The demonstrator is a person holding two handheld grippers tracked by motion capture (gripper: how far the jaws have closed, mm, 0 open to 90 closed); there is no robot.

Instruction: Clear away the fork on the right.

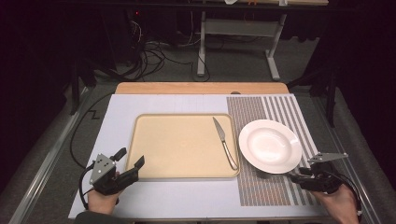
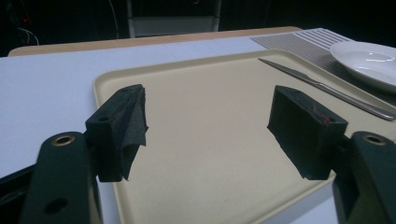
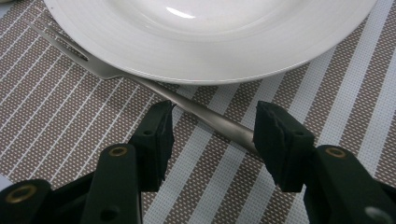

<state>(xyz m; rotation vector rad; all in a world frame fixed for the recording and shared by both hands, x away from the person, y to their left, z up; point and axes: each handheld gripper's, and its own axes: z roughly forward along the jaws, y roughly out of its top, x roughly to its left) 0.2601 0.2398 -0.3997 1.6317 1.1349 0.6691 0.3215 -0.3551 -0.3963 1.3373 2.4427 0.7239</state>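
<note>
Striped mat (image 3: 70, 121) | right gripper (image 3: 212, 123) parted astride fork (image 3: 205, 119) | left gripper (image 2: 208, 123) wide, empty

One tray (image 1: 154, 168), one knife (image 1: 224, 142), one fork (image 3: 140, 81), one plate (image 1: 270, 145) — one striped placemat (image 1: 275, 109), two claws

fork (image 3: 140, 81) middle passes under the plate (image 3: 205, 42) rim, so that stretch is hidden; handle end runs behind the right gripper (image 3: 212, 128) far jaw, tip of handle not visible. whether the jaws touch the handle, cannot tell. plate cut off by the top edge in right gripper view, and by the right edge in left gripper view. knife (image 2: 327, 88) handle end also cut off at the right edge there. in high view the fork is too small and dark to make out under the plate edge; right hand (image 1: 343, 205) cut by bottom edge.
</note>
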